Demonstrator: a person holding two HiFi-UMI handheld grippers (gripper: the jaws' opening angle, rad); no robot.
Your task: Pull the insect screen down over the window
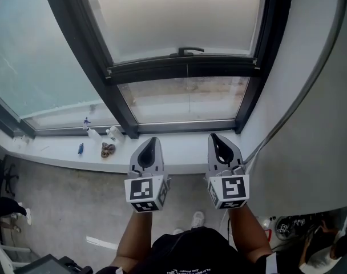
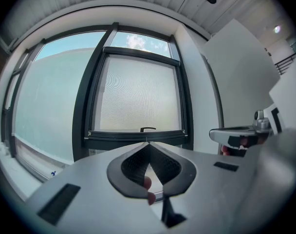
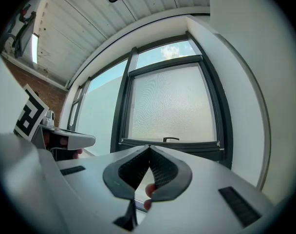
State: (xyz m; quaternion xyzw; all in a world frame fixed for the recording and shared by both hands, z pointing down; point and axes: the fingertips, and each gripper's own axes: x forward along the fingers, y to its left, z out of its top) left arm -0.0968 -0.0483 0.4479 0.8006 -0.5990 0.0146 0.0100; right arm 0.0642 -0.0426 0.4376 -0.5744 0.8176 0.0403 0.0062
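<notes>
Screen [image 1: 173, 16] is most of the way down: the mesh fills the upper centre of the head view. Its bottom bar [image 1: 182, 68] sits across the middle of the window, with the handle [image 1: 186, 52] on the bar's top edge, centre. Below the bar a strip of pane [image 1: 185, 99] is uncovered, so I'd judge only the last stretch down to the lower frame is left.

Both gripper views agree. The handle [image 2: 148, 129] is dead ahead of your left tool [image 2: 148, 144], and the handle [image 3: 171, 139] is slightly right of your right tool [image 3: 149, 147].

Tools: both have their jaws together with nothing between them. In the head view the left tool [image 1: 153, 141] and right tool [image 1: 214, 137] are side by side at lower centre. They're over the sill [image 1: 179, 150] and well short of the bar, touching nothing. You'd need to reach the handle or bar to finish.

Containers: a couple of small bottles [image 1: 93, 133] are on the sill at left of frame. A blue item [image 1: 80, 148] and a brown lump [image 1: 108, 150] lie beside them. They're too small to tell what's in them.
</notes>
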